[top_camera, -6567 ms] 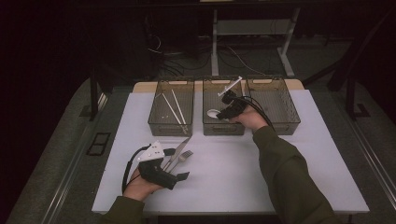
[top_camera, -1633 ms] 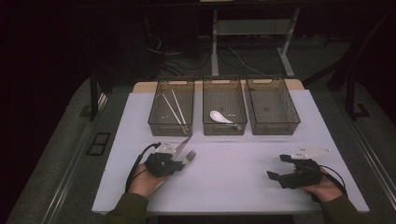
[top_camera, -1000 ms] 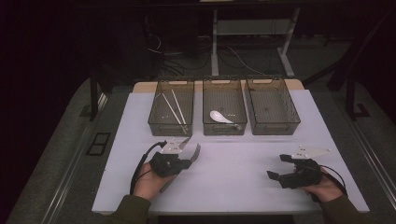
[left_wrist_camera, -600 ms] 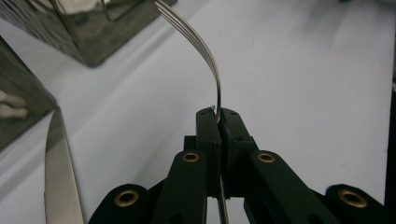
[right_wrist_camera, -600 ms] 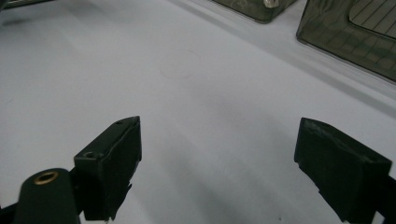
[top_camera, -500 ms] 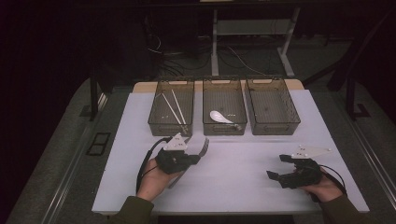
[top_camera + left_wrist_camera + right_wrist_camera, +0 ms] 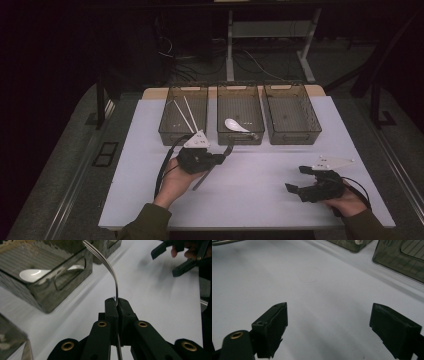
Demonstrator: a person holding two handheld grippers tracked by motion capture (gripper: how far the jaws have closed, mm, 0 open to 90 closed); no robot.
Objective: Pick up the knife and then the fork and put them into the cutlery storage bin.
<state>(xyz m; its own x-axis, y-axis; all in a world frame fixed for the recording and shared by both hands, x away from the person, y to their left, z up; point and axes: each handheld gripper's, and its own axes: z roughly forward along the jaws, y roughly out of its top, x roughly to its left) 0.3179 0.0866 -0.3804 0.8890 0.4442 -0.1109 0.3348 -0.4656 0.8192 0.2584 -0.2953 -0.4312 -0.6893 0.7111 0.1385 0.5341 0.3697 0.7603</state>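
White table [image 7: 260, 195]: left gripper [image 7: 117, 305] clamps fork [image 7: 110, 267] (tines up); right gripper [image 7: 328, 331] gapes.

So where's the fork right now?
The fork is clamped in the left gripper, lifted off the table on the high view's left, just in front of the middle bin holding the white spoon.

three bins [image 7: 239, 120], two chopsticks [image 7: 182, 115], one spoon [image 7: 235, 125], one fork [image 7: 106, 263], two grippers [image 7: 222, 159]

Lab (white table [image 7: 250, 200], cables [image 7: 250, 62])
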